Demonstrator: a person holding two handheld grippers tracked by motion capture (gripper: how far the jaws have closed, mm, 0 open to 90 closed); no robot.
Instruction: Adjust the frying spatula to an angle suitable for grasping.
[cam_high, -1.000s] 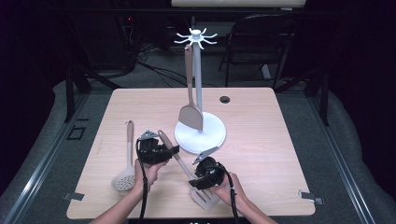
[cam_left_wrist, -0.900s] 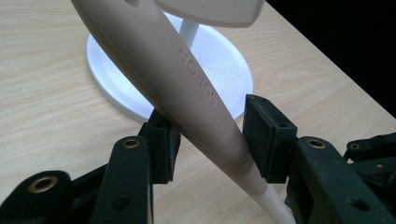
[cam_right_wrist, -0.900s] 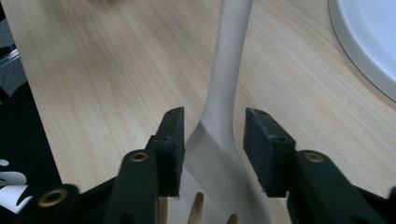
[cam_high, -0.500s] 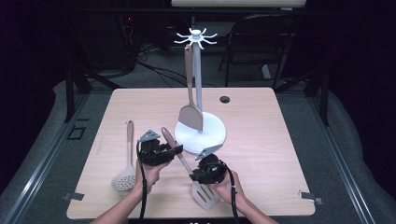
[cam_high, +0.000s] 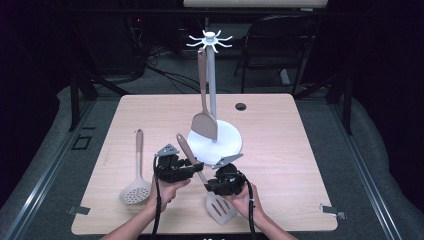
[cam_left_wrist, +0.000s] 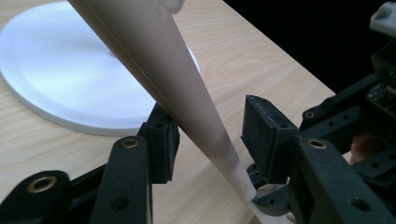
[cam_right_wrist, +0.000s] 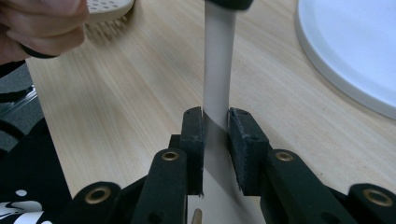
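Lying on pale wood table (cam_high: 280, 130) in dark room: slotted turner (cam_high: 220, 209), right tongs (cam_right_wrist: 215, 122) pinching it; left tongs (cam_left_wrist: 208, 135) seemingly spread.

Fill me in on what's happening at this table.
A person works a slotted spatula with two hand-held grippers. The right gripper has just closed on its neck near the blade. The handle runs between the left gripper's jaws, touching one pad, with a gap at the other. A second spatula hangs on the white rack; a skimmer lies on the table.
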